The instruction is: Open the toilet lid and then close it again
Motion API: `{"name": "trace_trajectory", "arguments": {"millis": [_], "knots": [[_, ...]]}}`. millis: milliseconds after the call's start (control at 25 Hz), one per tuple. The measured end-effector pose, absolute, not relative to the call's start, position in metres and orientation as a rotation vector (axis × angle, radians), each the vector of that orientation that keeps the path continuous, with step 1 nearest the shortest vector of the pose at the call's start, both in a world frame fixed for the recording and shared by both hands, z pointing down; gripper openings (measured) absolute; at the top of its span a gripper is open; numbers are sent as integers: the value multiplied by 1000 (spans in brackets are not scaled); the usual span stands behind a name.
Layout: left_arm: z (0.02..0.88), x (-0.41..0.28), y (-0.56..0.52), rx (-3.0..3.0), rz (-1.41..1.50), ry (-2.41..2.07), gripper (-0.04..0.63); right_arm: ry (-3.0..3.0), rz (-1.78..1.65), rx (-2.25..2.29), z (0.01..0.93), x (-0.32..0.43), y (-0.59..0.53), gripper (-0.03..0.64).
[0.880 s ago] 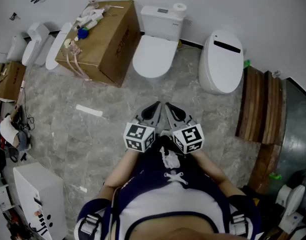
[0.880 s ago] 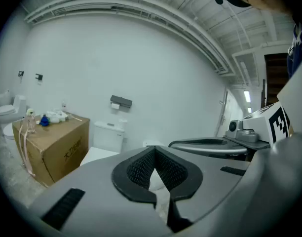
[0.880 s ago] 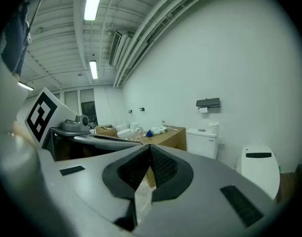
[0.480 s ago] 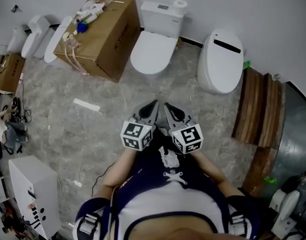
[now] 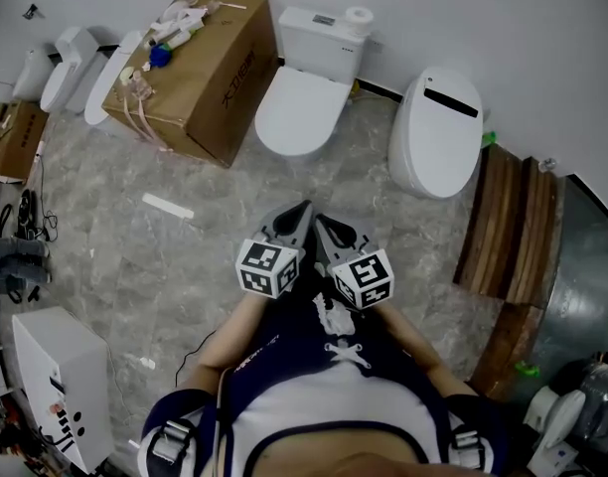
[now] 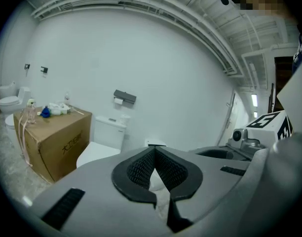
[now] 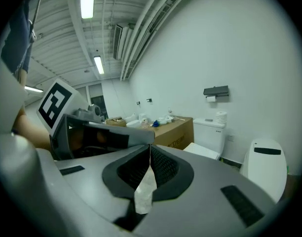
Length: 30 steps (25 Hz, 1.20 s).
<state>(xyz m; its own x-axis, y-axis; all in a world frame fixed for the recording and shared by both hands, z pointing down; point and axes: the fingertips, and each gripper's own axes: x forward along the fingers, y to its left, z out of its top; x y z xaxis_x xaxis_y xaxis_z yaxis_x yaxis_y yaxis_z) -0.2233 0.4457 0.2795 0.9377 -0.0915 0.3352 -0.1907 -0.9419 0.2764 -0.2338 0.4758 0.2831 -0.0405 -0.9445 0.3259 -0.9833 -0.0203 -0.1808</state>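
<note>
Now | left tool point(image 5: 305, 208) and right tool point(image 5: 319, 218) pinched closed, empty | toilet lid point(image 5: 294, 112) down; bowl hidden beneath

Glossy white ceramic toilet point(image 5: 296, 115), matt brown cardboard box point(image 5: 200, 68), smooth veined stone floor point(image 5: 105, 256)

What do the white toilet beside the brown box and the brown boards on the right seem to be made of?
White toilet: probably glazed ceramic, smooth, evenly white, faintly glossy. Brown boards: apparently wood, matte, with dark lengthwise streaks like grain; stain or laminate cannot be ruled out.
</note>
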Motion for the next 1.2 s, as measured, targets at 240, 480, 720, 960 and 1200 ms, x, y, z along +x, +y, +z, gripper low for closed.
{"name": "trace_trajectory", "arguments": {"millis": [240, 480, 720, 960, 1200], "knots": [[285, -189, 423, 2736, 482, -154, 6, -2131, 648, 2040, 294, -214, 453, 11], [300, -167, 379, 2649, 508, -176, 6, -2123, 672, 2004, 301, -189, 415, 11], [317, -132, 314, 2519, 538, -219, 6, -2117, 702, 1934, 305, -156, 357, 11], [326, -106, 245, 2439, 525, -261, 6, -2113, 713, 1841, 306, -127, 282, 11], [352, -99, 187, 2324, 530, -310, 6, -2092, 715, 1748, 315, -107, 213, 11]]}}
